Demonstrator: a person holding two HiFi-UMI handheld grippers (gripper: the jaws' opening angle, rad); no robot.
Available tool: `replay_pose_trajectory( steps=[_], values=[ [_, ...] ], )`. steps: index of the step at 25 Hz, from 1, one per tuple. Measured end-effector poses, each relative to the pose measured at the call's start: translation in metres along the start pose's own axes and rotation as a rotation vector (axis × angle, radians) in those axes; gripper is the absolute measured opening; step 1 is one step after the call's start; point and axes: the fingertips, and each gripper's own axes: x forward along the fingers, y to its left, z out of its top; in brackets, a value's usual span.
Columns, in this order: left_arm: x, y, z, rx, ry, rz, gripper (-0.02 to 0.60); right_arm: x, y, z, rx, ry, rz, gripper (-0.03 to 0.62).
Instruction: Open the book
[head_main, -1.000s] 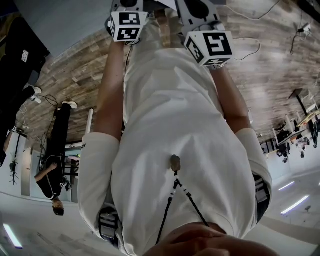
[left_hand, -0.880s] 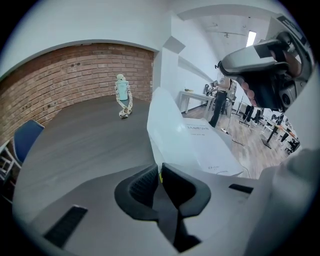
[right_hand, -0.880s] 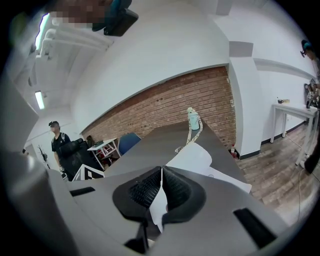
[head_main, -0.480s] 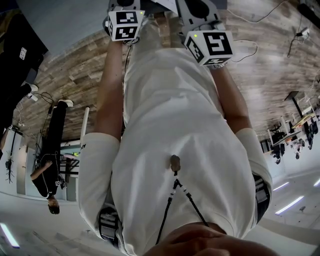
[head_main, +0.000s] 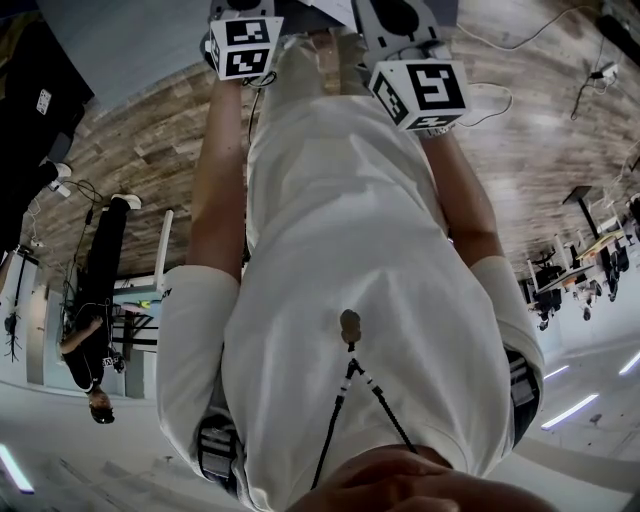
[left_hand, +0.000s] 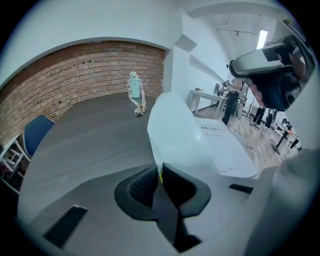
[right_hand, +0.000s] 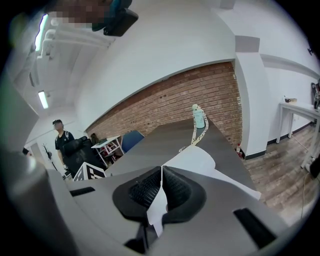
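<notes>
The white book (left_hand: 195, 135) lies on the dark table (left_hand: 85, 140) in the left gripper view. My left gripper (left_hand: 160, 172) is shut on its near edge, with a thin yellowish sliver showing between the pads. In the right gripper view a white leaf of the book (right_hand: 192, 160) curls up off the table and runs between the jaws of my right gripper (right_hand: 161, 175), which is shut on it. The head view shows only the two marker cubes, left (head_main: 245, 45) and right (head_main: 420, 92), at the top above the person's white shirt; the jaws and the book are hidden there.
A pale green bottle with a lanyard (left_hand: 134, 86) (right_hand: 199, 116) stands at the table's far end before a brick wall (left_hand: 80, 70). A blue chair (left_hand: 35, 132) stands beside the table. A person in black (right_hand: 61, 136) stands further off.
In the head view the left marker cube has slid a little up toward the top edge. The right cube has stayed in place.
</notes>
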Motion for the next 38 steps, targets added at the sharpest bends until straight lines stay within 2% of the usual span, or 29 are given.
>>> replay_pose_trajectory(
  steps=[14,19,28,38],
  values=[
    [0.005,0.057,0.009,-0.032,-0.008,0.131,0.041,0.006,-0.01,0.007,-0.01,0.008,0.008,0.037],
    [0.012,0.066,0.004,-0.01,0.014,0.146,0.04,0.01,-0.015,0.005,-0.01,0.01,0.0,0.038],
    [0.025,0.078,0.009,-0.03,0.022,0.156,0.04,0.008,-0.023,0.006,-0.005,0.007,-0.016,0.038],
    [0.008,0.095,-0.011,-0.139,0.008,0.19,0.04,0.002,-0.014,0.0,0.005,0.002,-0.038,0.037]
  ],
)
